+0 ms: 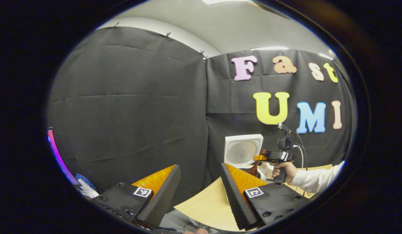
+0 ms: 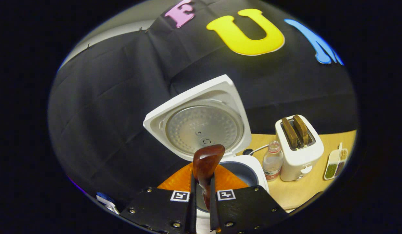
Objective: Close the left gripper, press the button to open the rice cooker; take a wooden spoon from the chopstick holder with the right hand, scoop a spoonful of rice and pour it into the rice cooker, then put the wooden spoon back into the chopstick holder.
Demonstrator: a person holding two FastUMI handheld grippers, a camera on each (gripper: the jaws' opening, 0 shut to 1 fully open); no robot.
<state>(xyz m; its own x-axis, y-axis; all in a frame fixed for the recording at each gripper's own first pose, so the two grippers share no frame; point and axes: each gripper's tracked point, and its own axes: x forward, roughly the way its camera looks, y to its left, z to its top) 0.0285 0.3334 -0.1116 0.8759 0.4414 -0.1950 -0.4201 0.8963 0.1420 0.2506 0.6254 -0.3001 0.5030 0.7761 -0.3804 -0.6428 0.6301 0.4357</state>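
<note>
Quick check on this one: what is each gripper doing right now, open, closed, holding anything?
Left gripper: open, nothing between its fingers.
Right gripper: shut on the wooden spoon, held over the open rice cooker.

The wooden spoon [image 2: 206, 164] looks glossy, dark reddish wood; the rice cooker [image 2: 201, 122] lid's inner plate is dull dimpled metal (white smooth plastic rim); worktop [image 2: 298, 191] matt.

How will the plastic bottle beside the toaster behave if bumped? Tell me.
The plastic bottle looks nearly empty, so probably light. It stands tall and narrow, so a bump would likely tip it. It is round, so it may roll toward the toaster.
</note>
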